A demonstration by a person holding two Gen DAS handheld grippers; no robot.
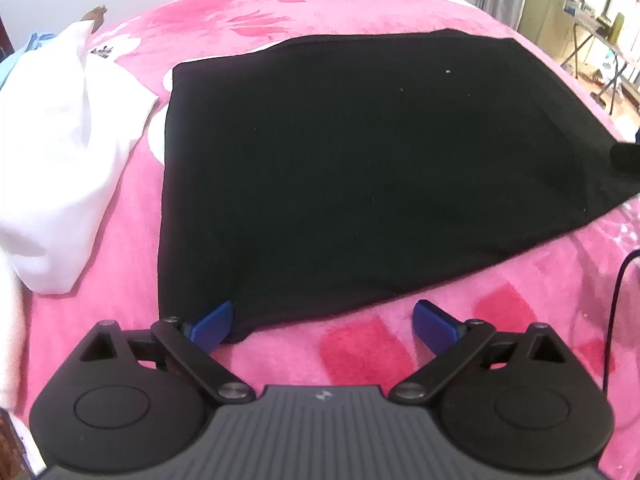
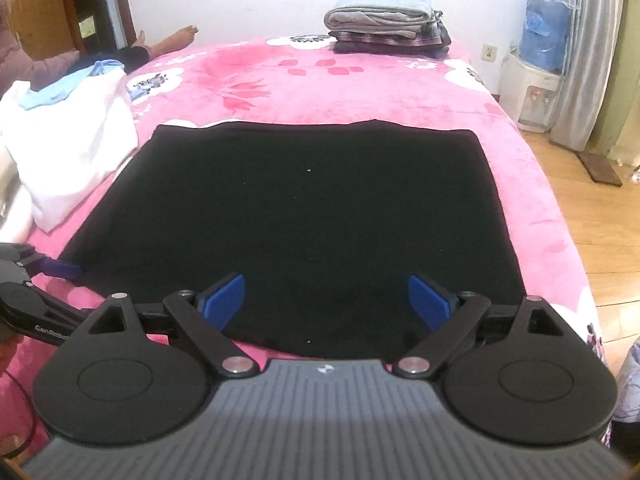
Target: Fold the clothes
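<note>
On pink bed (image 2: 360,88), black garment (image 2: 304,220) lies flat, squared, likely mid-fold. Left hand-held gripper (image 1: 323,322) at garment's 7 o'clock corner, jaws wide, holding nothing. Right hand-held gripper (image 2: 326,300) over 6 o'clock hem, wide, empty. White cloth pile (image 2: 68,136) at 9 o'clock.

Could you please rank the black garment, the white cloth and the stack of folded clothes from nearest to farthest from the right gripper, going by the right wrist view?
1. Black garment: directly under the right gripper, spread flat.
2. White cloth: off to the left, bunched up.
3. Stack of folded clothes: at the bed's far end, by the wall.
</note>
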